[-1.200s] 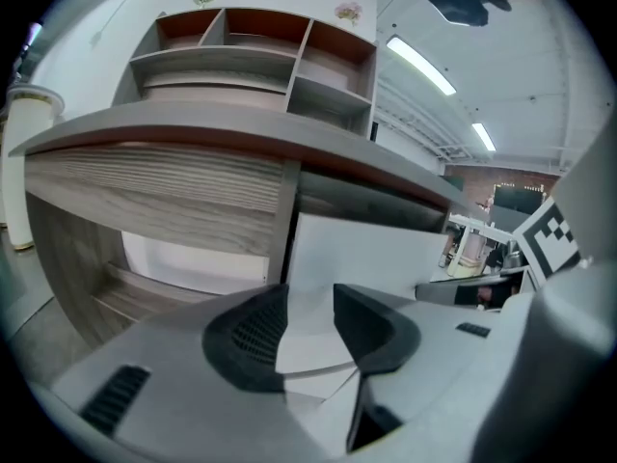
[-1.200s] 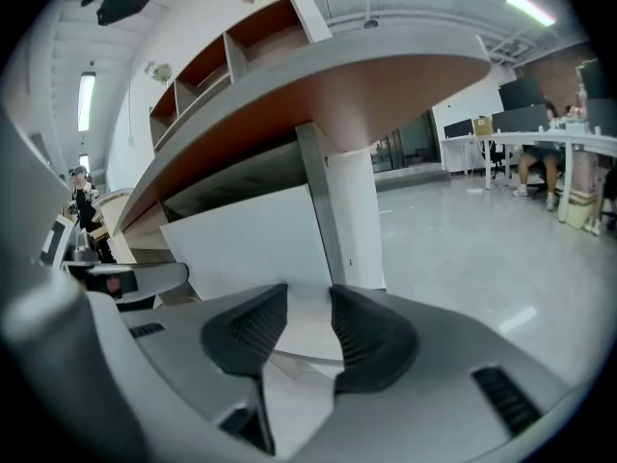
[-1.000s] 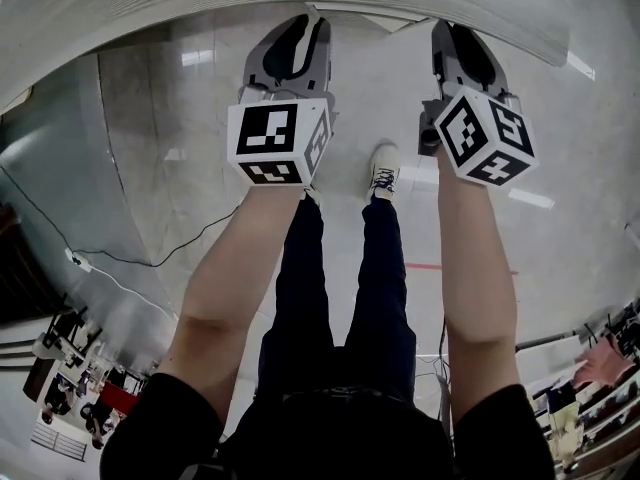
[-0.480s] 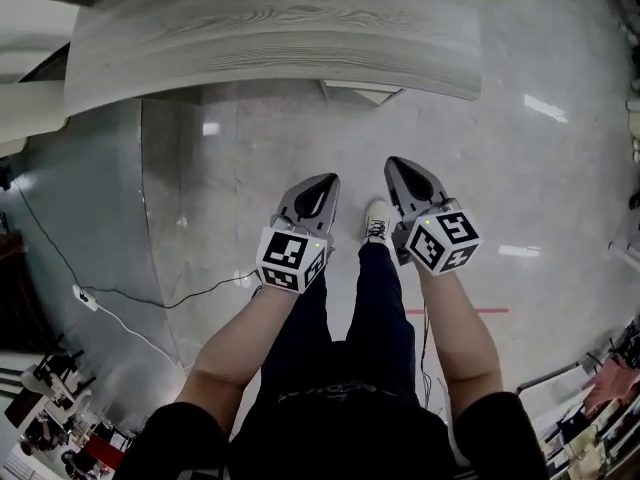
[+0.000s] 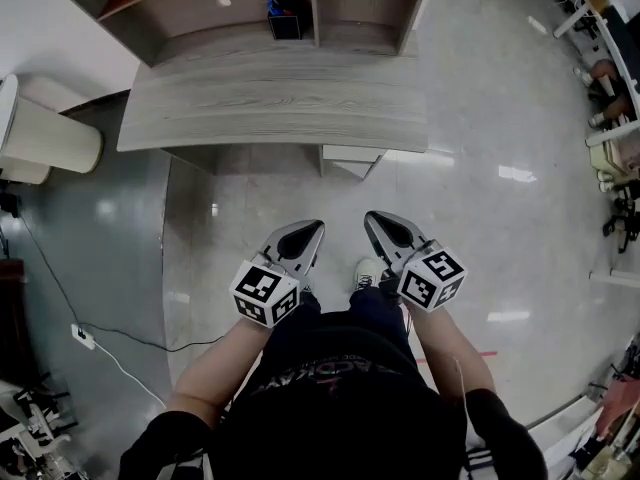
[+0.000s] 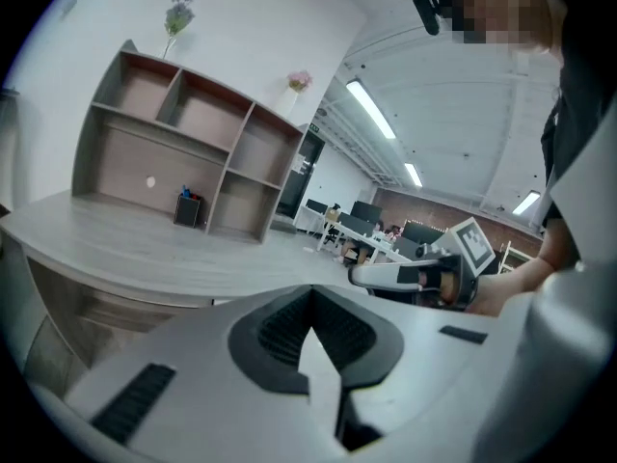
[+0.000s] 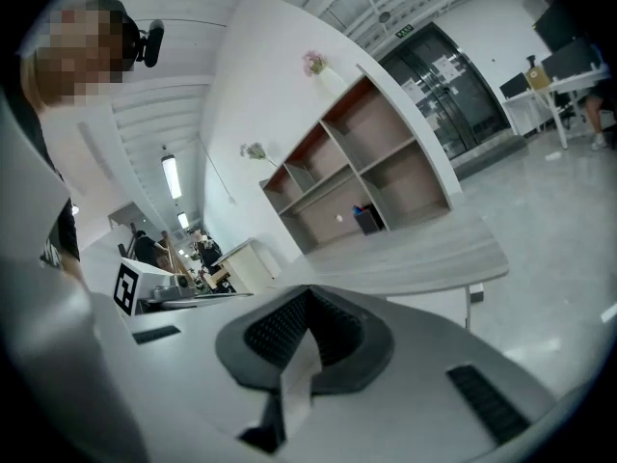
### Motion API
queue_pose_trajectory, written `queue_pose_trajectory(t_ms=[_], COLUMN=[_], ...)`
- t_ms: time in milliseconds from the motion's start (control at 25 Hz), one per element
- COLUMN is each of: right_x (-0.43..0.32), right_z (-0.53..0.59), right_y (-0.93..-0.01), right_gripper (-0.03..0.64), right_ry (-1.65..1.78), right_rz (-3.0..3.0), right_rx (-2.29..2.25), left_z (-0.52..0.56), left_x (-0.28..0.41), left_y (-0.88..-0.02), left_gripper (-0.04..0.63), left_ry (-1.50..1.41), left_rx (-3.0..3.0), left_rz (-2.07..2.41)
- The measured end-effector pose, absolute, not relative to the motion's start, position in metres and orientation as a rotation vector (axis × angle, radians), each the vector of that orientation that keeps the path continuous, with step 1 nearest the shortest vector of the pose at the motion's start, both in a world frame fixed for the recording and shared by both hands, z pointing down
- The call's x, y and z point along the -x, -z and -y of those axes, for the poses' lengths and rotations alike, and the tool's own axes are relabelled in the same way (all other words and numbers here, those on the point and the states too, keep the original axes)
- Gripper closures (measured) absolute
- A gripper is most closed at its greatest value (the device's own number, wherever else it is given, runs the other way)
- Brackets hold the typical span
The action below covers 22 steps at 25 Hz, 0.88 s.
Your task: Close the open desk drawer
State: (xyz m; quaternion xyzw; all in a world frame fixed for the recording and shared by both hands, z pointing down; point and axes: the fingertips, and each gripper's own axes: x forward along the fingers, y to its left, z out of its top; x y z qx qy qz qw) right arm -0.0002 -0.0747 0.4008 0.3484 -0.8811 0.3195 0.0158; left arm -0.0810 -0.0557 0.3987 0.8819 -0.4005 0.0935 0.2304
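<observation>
Grey wood desk (image 5: 270, 108) with shelf unit (image 5: 240, 10)

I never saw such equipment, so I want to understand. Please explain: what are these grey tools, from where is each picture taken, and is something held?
No robot here: a person holds a two-jaw gripper in each hand. One picture looks down from a camera on the person's head: the left gripper and right gripper hang near the body, above the floor. The other two come from a camera on each gripper. Both grippers are shut and empty. Ahead stands a grey desk; on it only a shelf unit with a small dark pen pot. The pale box under its front edge may be the drawer.
</observation>
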Motion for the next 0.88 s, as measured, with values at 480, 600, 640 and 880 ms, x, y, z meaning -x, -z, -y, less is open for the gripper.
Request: queue_pose_trajectory(t_ms=[480, 600, 640, 880], right_x=[0.015, 0.017, 0.016, 0.016], right_z=[0.048, 0.038, 0.036, 0.018], right_y=[-0.300, -0.303, -0.304, -0.311], right_gripper=[0.599, 0.600, 0.600, 0.600], right_ry=[-0.798, -0.796, -0.794, -0.888], right_rz=[2.926, 2.913, 2.911, 2.884], right_rx=[-0.947, -0.942, -0.943, -0.922], left_z=[0.053, 0.048, 0.046, 0.028], left_x=[0.069, 0.063, 0.062, 0.056], left_y=[-0.323, -0.323, -0.323, -0.330], left_gripper=[0.584, 0.584, 0.584, 0.584], left_ry=[-0.133, -0.135, -0.137, -0.152], left_rx=[-2.535, -2.553, -2.556, -2.508], left_rz=[0.944, 0.929, 0.925, 0.878])
